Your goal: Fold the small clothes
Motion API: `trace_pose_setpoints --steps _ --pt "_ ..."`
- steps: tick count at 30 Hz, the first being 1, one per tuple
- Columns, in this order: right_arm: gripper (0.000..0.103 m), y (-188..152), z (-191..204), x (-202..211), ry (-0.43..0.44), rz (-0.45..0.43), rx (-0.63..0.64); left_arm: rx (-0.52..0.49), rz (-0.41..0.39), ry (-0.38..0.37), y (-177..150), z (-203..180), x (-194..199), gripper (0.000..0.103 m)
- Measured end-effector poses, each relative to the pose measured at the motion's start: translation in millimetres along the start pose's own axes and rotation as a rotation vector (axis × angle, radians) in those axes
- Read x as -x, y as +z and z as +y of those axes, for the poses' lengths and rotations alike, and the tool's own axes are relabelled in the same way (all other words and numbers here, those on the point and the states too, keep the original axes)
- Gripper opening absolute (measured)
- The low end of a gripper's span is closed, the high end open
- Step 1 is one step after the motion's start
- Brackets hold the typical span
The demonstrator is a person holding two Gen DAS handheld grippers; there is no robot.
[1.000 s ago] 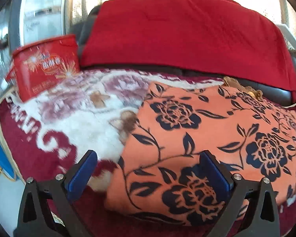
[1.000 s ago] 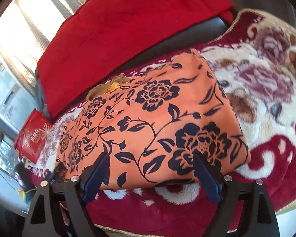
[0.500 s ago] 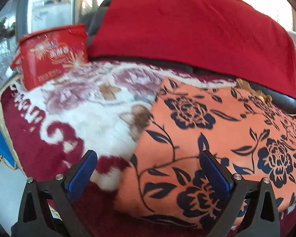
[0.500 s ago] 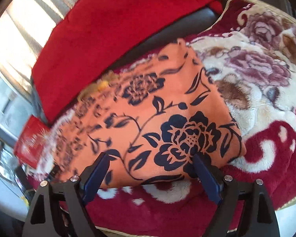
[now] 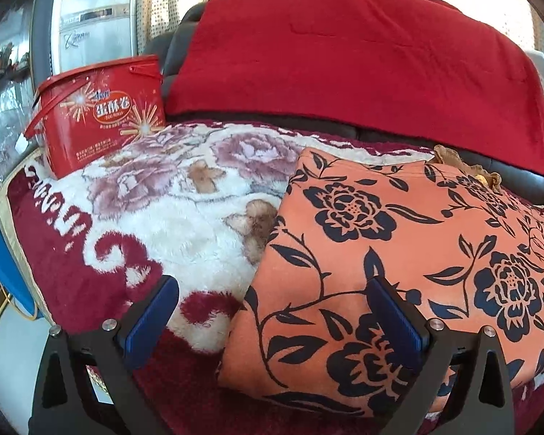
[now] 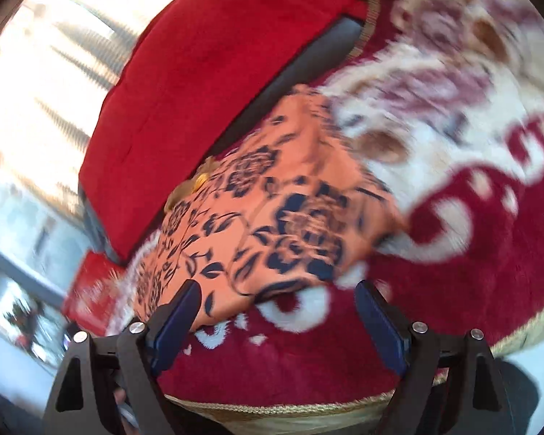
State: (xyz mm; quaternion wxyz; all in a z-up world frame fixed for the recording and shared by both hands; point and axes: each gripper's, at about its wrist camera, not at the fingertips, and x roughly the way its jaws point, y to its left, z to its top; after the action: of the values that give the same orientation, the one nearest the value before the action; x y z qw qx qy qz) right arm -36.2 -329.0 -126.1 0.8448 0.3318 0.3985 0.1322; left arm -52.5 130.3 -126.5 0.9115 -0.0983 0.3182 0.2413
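Both tools stand released, blue pads spread wide with nothing between them: the left gripper hovers at the near left corner of the folded garment, the right gripper just short of its near edge over the plush blanket. The garment is thin, smooth orange cloth printed with navy roses and vines, folded into a plump rectangle, lying on the fluffy maroon-and-white blanket. Beyond sit a glossy red tin and a red velvety throw.

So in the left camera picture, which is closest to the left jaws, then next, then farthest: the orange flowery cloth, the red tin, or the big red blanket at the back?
1. Orange flowery cloth: right beneath the jaws, on the right.
2. Red tin: farther back, on the left.
3. Big red blanket: farthest, draped over the backrest.
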Motion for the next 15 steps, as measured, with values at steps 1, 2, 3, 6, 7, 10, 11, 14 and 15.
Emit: trace_pose_setpoints --steps 1,2,3,6,7,10,11,14,15 --pt "0.089 1 -5 1 0.006 -0.003 -0.027 -0.007 -0.003 -0.001 0 -2 1 0.103" --pt "0.089 3 -12 1 0.022 -0.005 -0.062 -0.013 -0.006 -0.001 0 -3 2 0.103" --pt "0.089 6 -18 0 0.044 -0.005 -0.101 -0.02 -0.013 0.0 -1 -6 4 0.103" --pt "0.089 16 -23 -1 0.067 -0.022 -0.136 -0.053 -0.043 -0.008 -3 -15 13 0.103" --pt "0.089 21 -23 -2 0.073 -0.031 -0.145 -0.074 -0.05 -0.017 -4 -20 16 0.103" --pt "0.089 34 -27 -6 0.086 -0.037 -0.169 -0.138 -0.055 -0.04 -2 -37 26 0.103" --pt "0.089 38 -28 -9 0.088 -0.035 -0.177 -0.15 -0.058 -0.047 0 -41 29 0.103" --pt "0.089 40 -29 -17 0.09 -0.028 -0.182 -0.189 -0.048 -0.079 6 -54 40 0.103" --pt "0.089 41 -28 -19 0.087 -0.028 -0.174 -0.201 -0.033 -0.088 7 -60 42 0.103"
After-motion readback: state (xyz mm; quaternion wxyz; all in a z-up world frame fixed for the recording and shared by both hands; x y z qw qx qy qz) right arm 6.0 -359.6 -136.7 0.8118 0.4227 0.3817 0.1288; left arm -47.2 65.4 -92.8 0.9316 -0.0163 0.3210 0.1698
